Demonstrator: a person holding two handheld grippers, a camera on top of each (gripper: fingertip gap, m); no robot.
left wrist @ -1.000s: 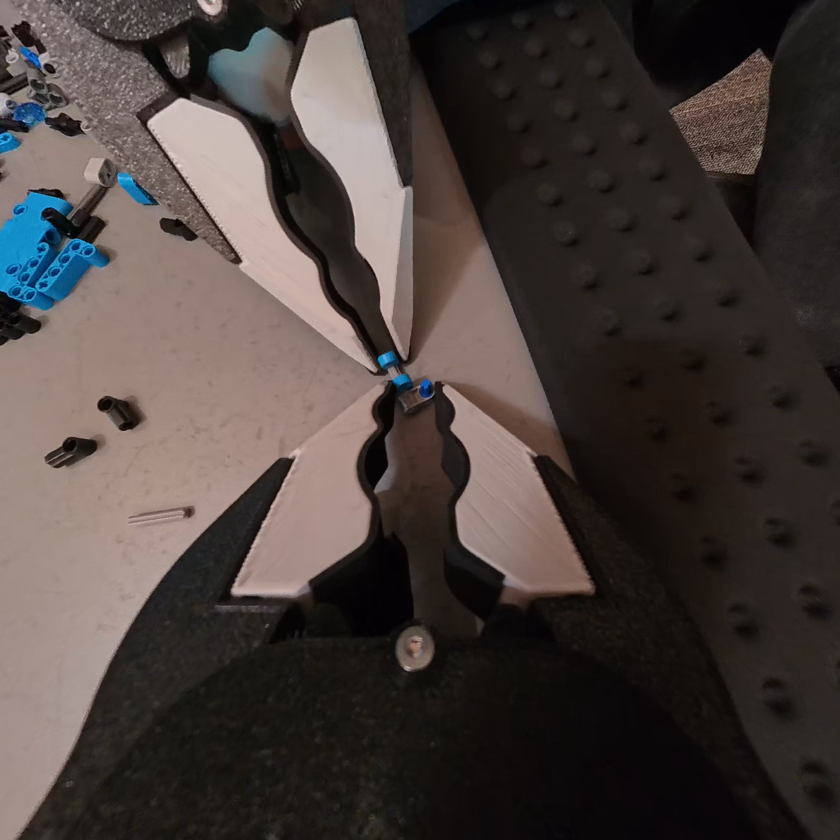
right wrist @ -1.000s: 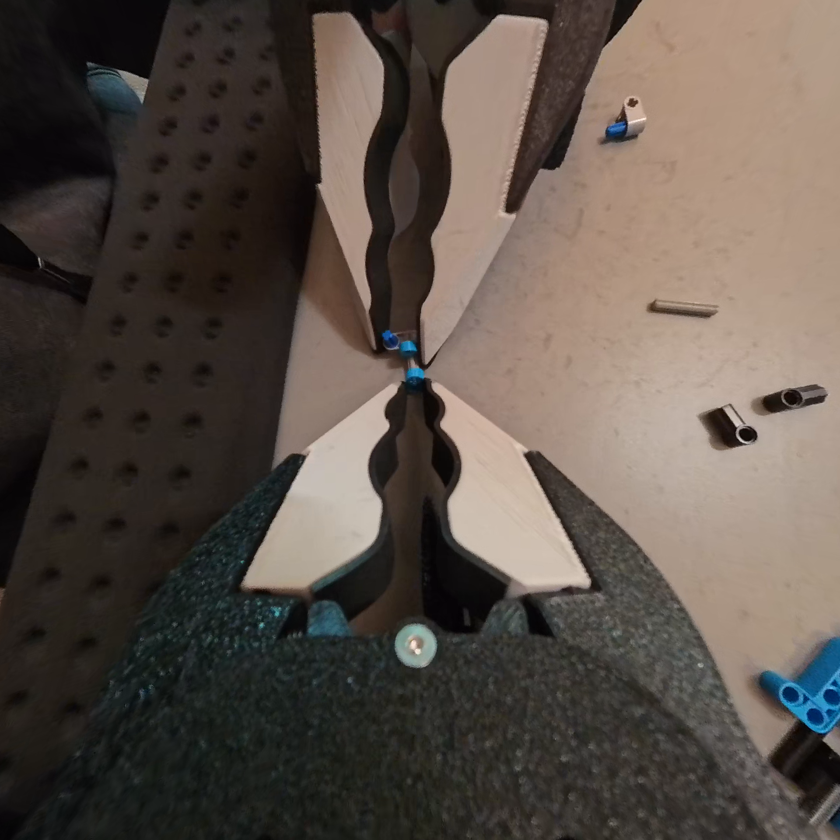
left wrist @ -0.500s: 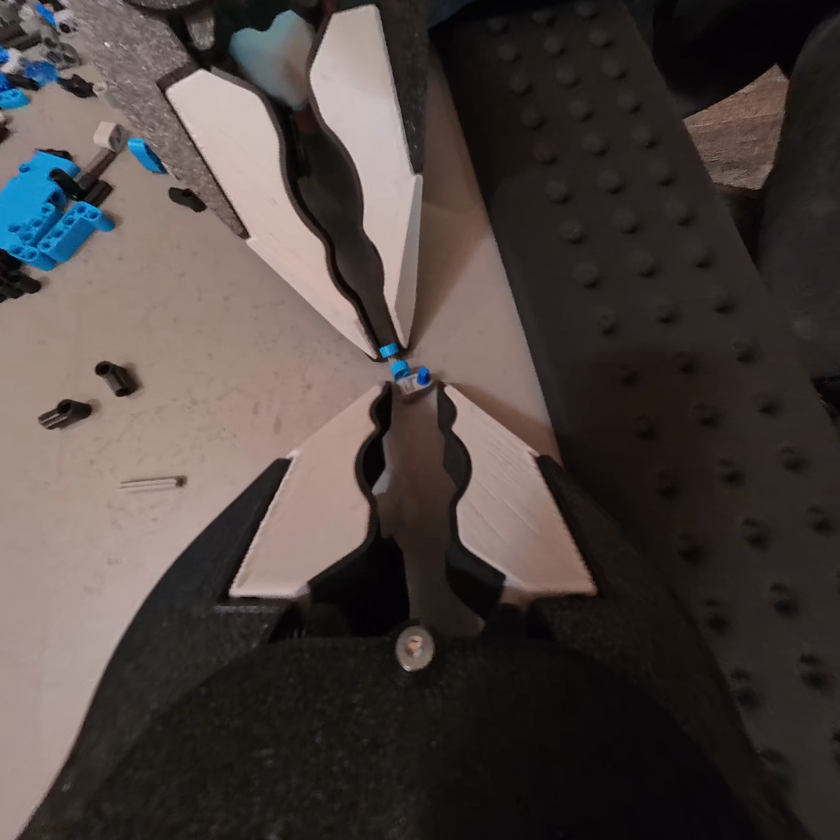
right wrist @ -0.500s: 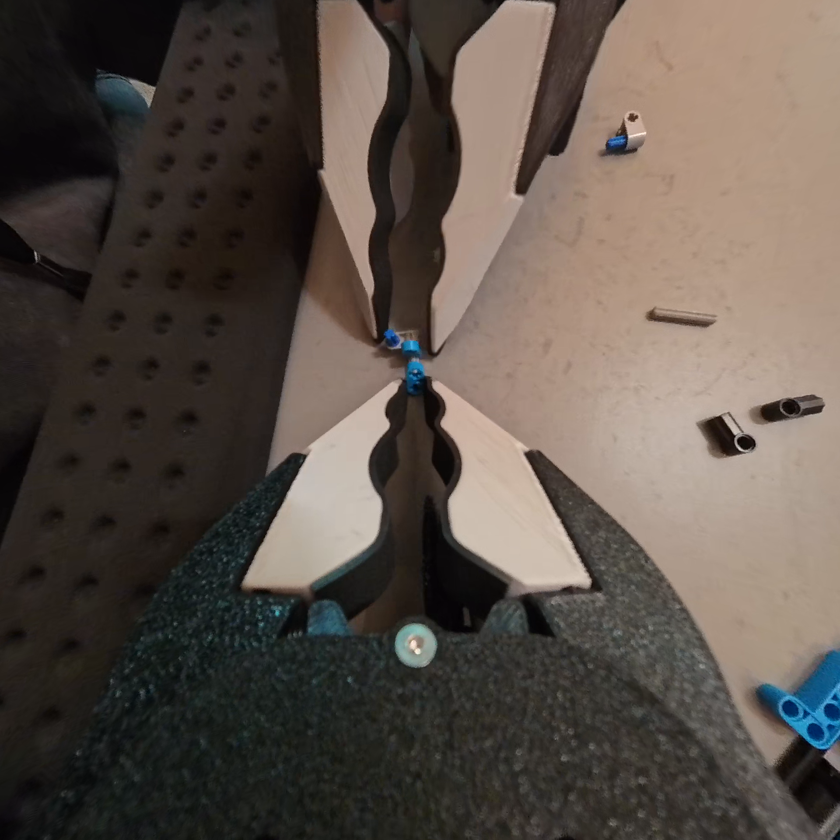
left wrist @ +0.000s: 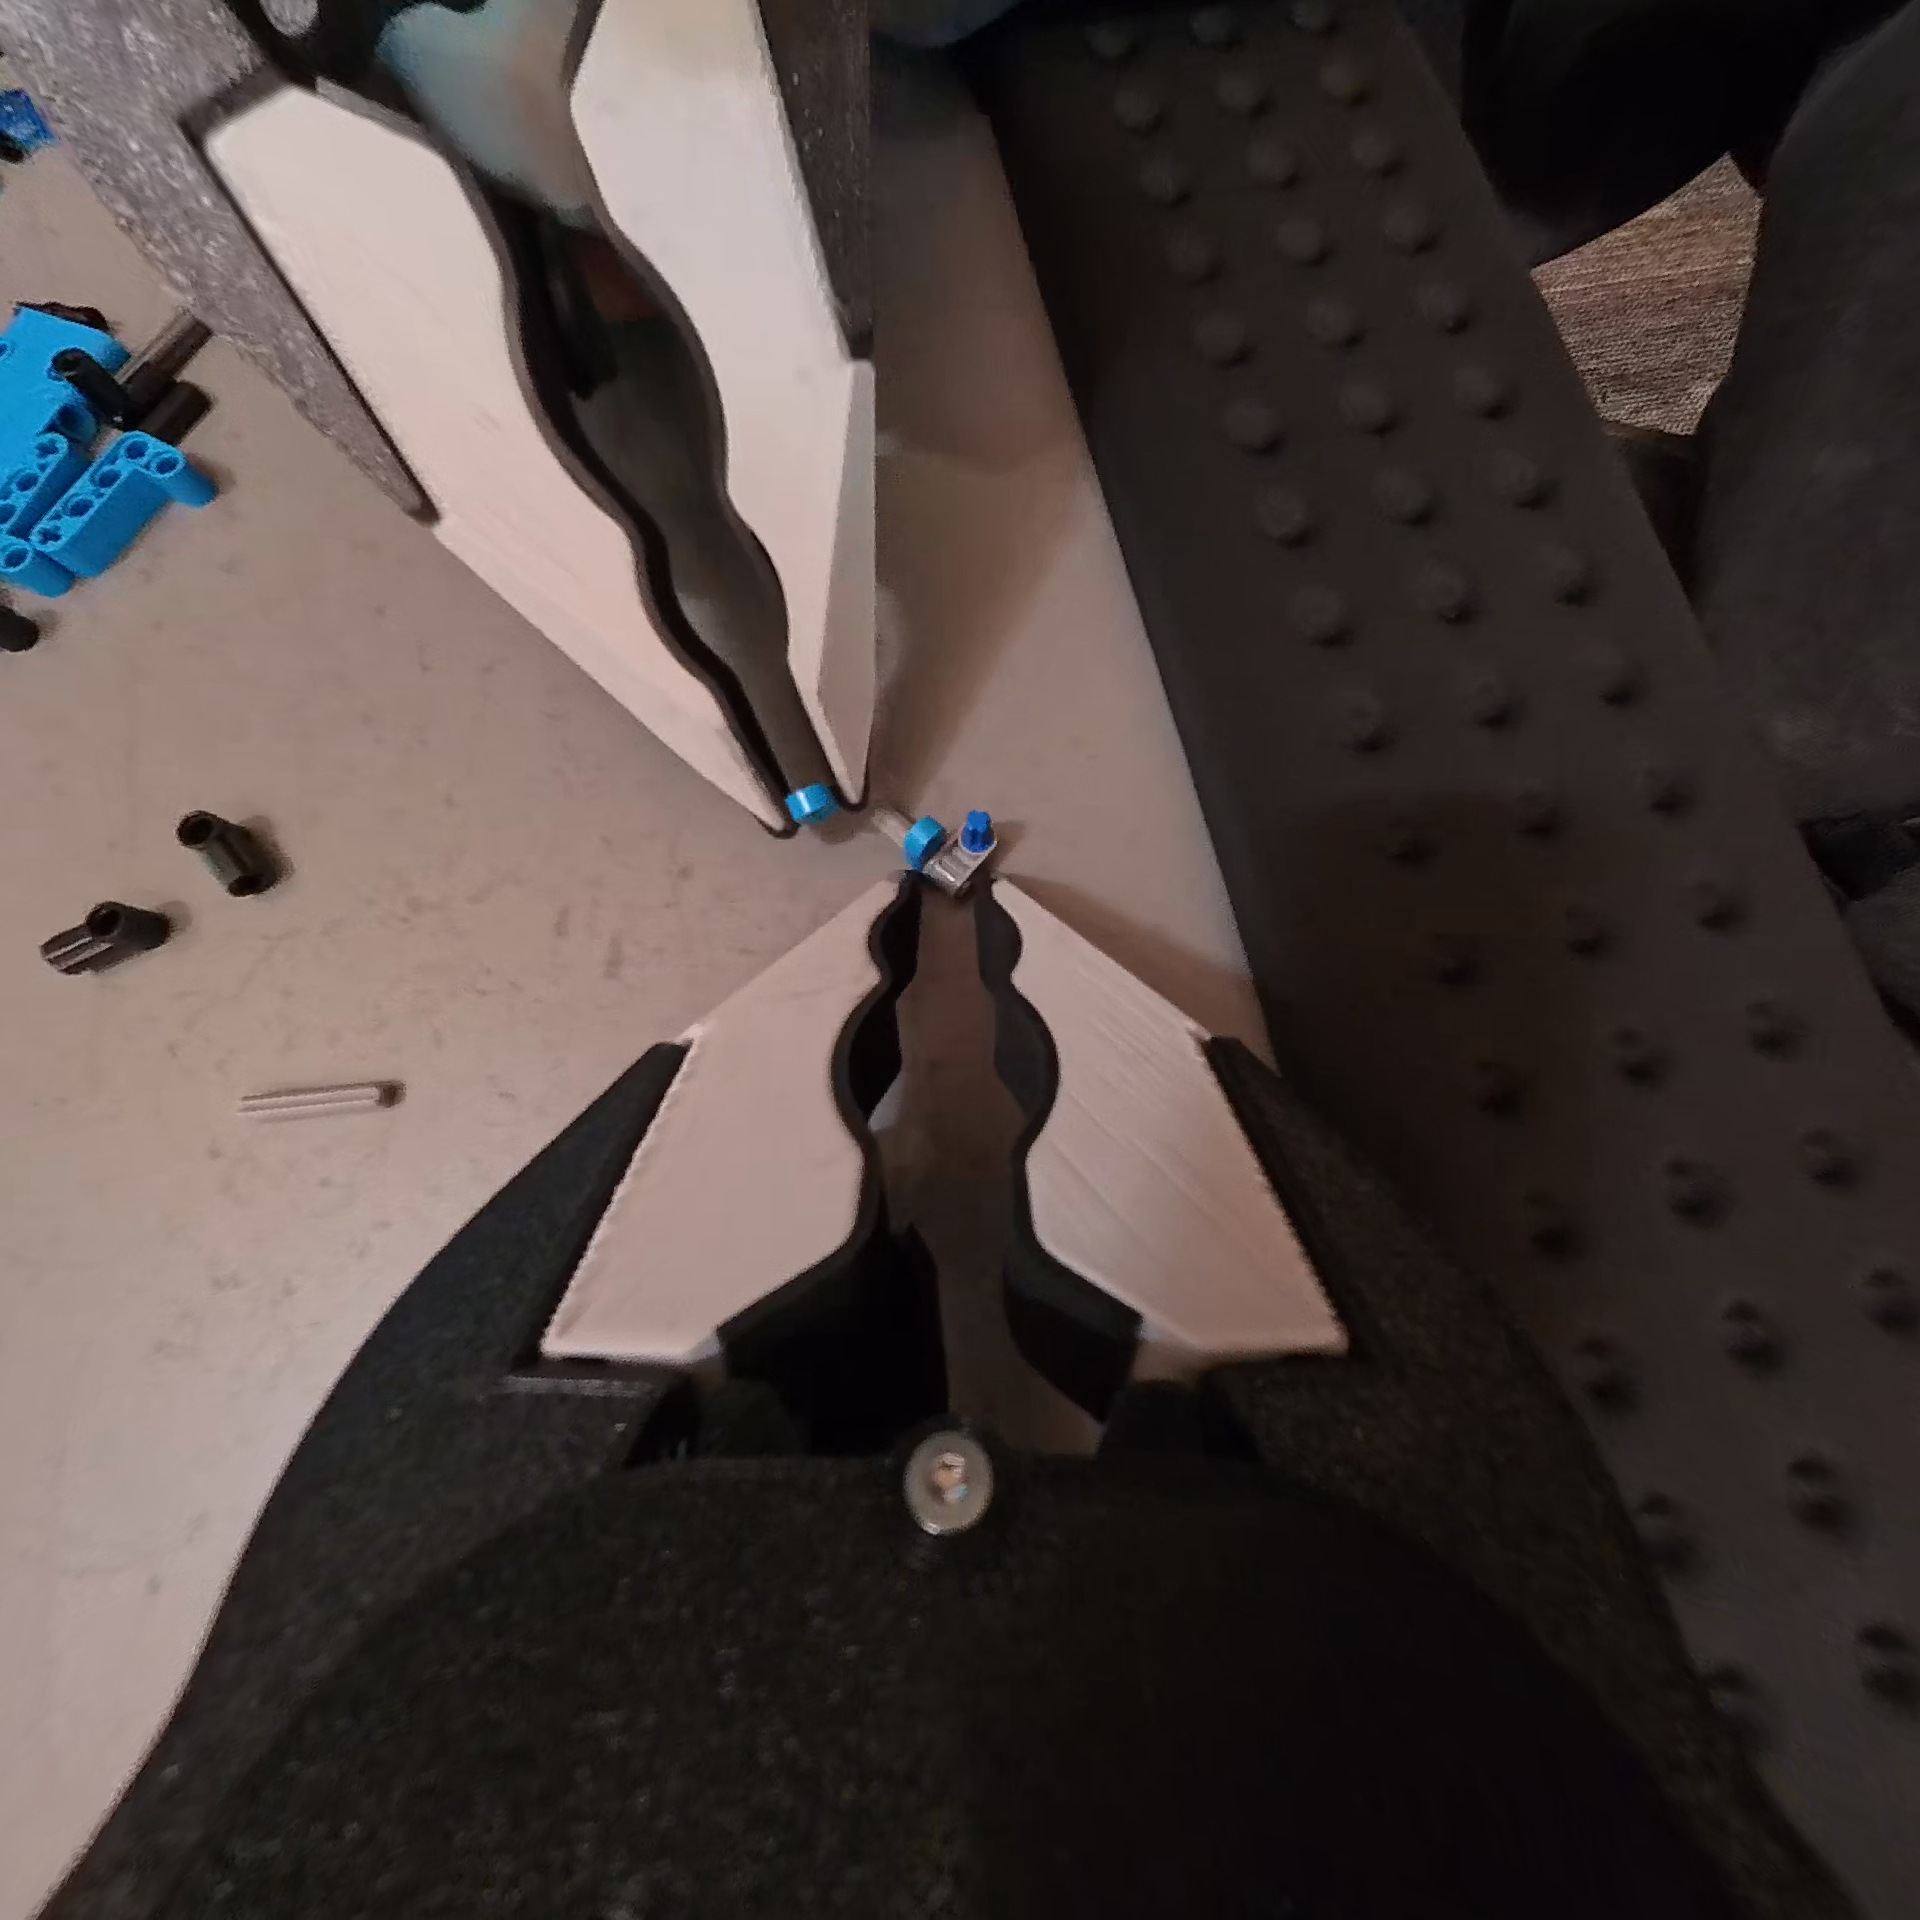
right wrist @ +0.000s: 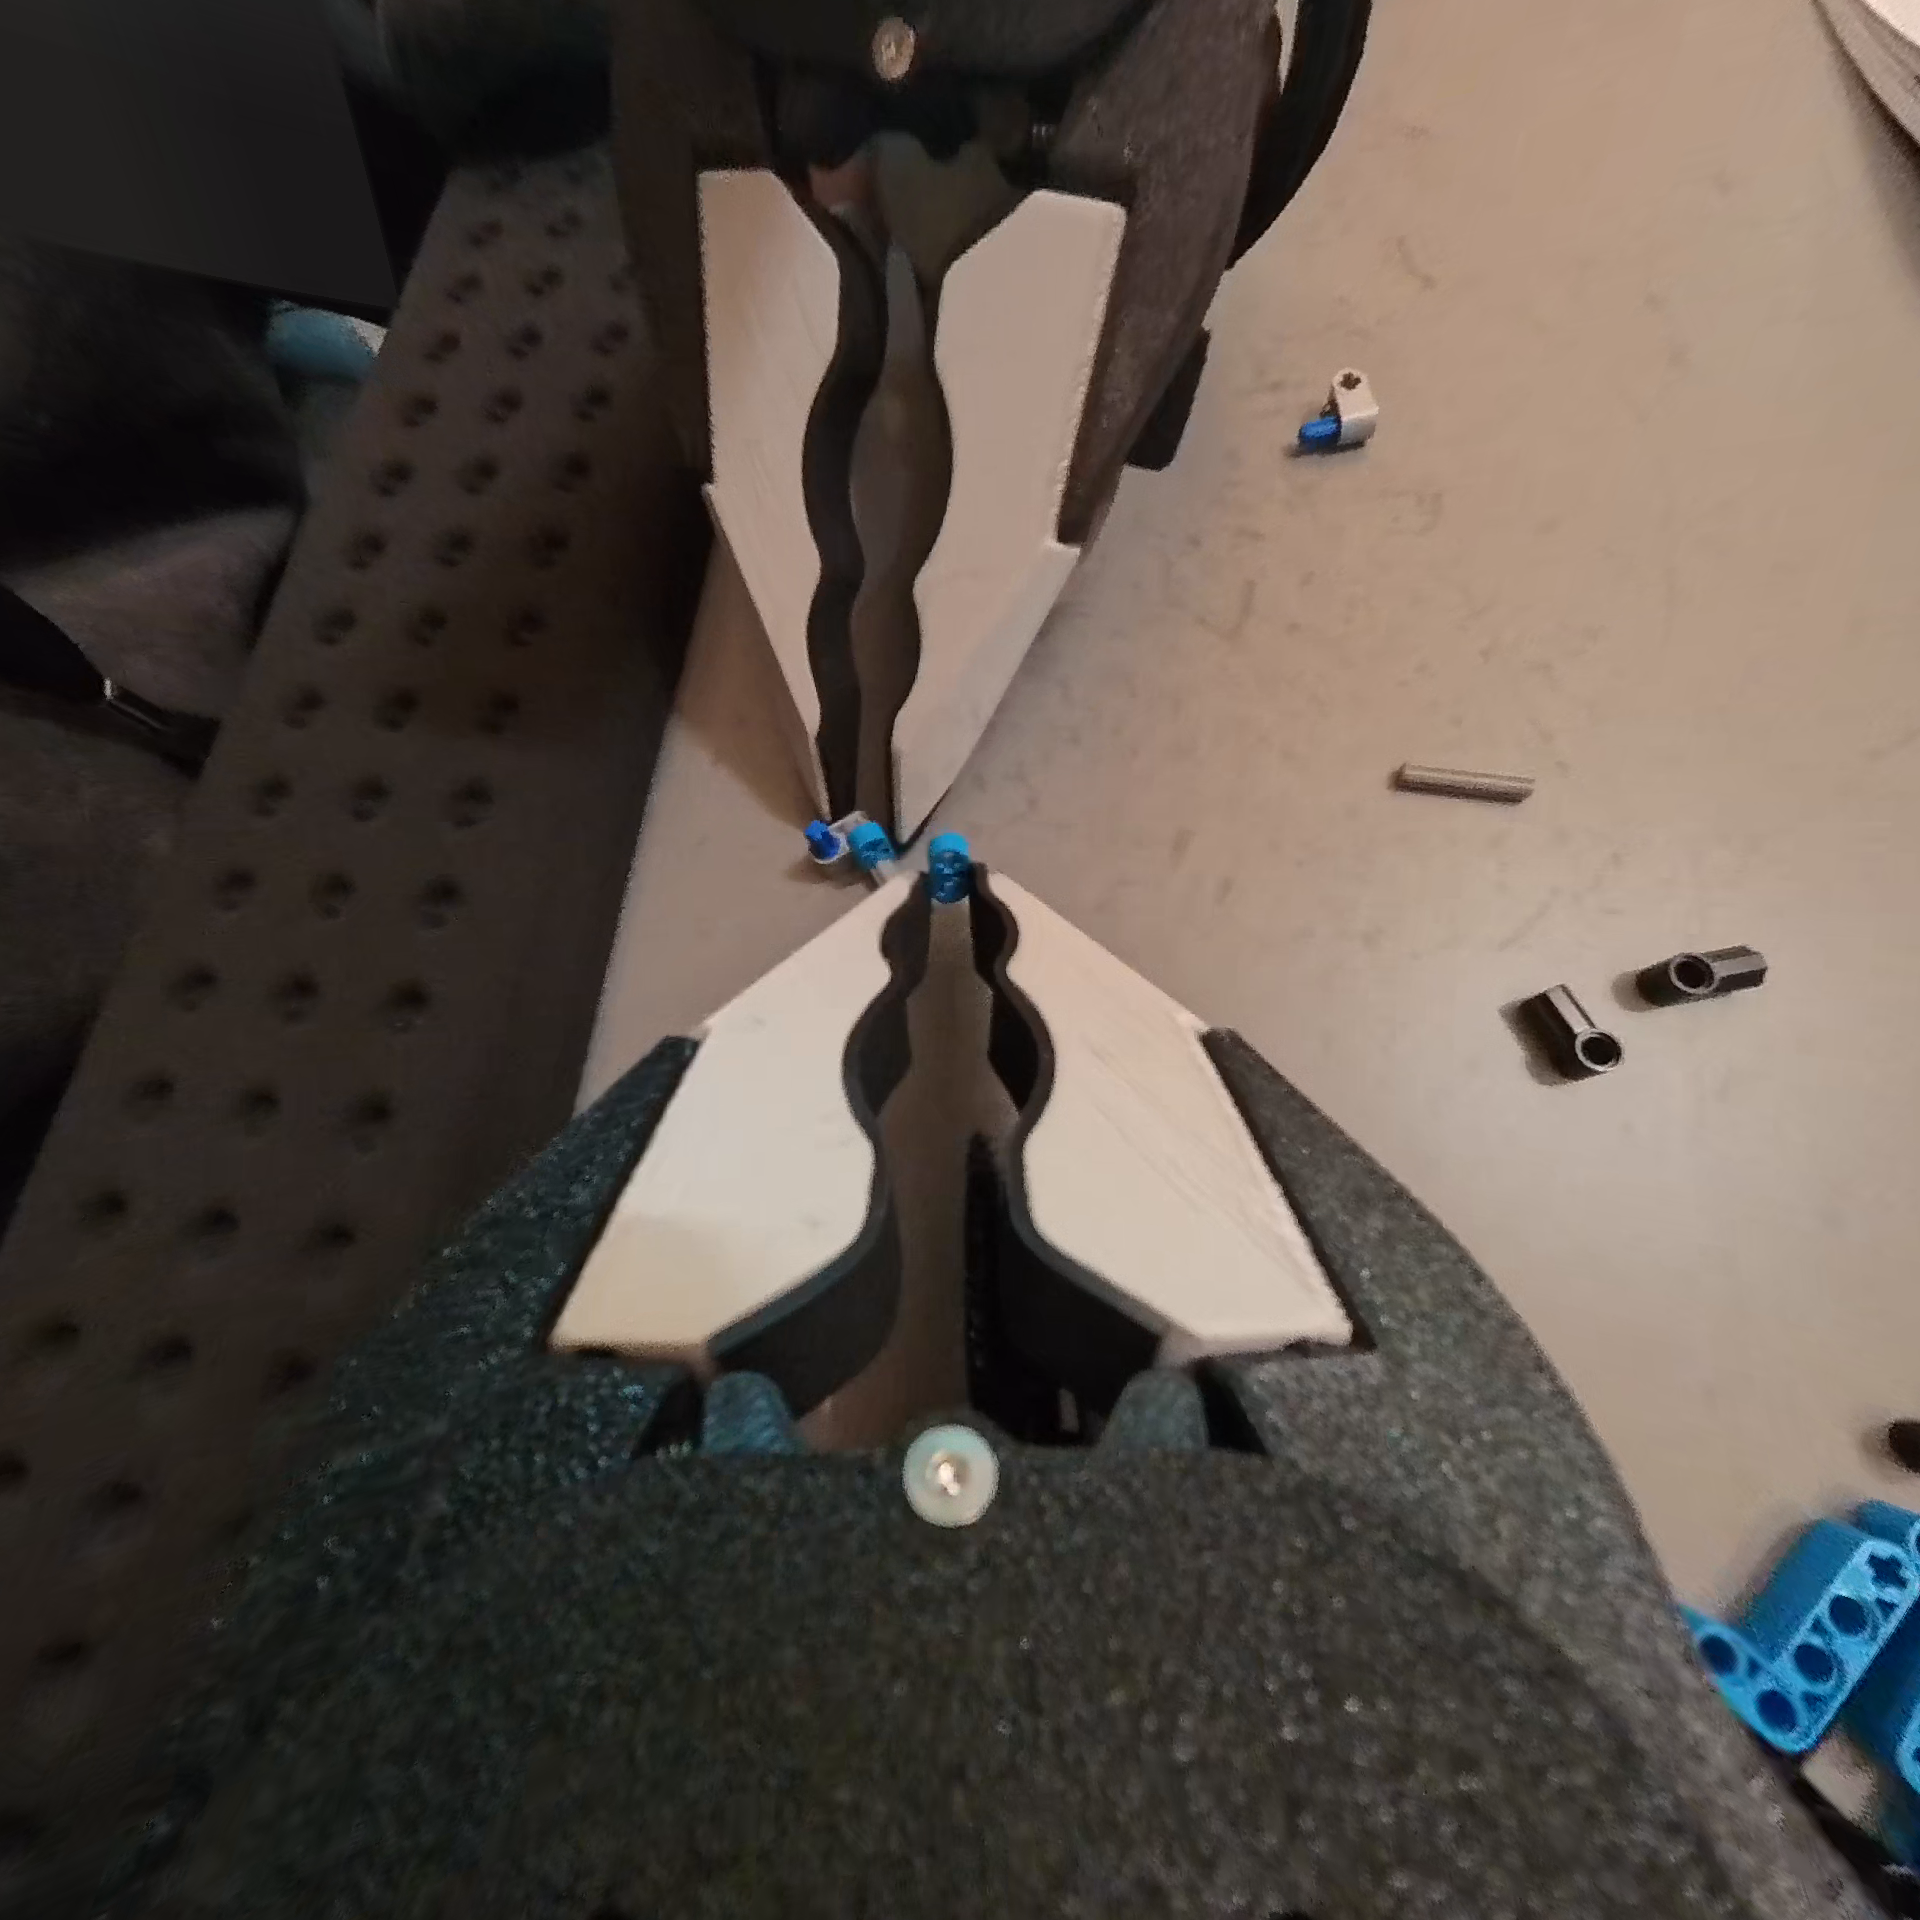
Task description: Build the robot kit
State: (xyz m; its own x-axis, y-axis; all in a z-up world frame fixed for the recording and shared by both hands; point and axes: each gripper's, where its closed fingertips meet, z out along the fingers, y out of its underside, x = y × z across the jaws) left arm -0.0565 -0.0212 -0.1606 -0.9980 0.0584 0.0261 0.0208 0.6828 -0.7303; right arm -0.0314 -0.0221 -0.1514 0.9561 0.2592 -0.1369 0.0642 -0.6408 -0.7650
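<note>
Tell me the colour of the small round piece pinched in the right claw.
Blue. The small round piece sits at the right claw tips, clearest in the right wrist view.

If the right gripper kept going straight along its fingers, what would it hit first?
Most likely the left gripper, tip to tip just ahead and slightly left, with the grey connector pinched in it. Depth between the tips is unclear.
</note>
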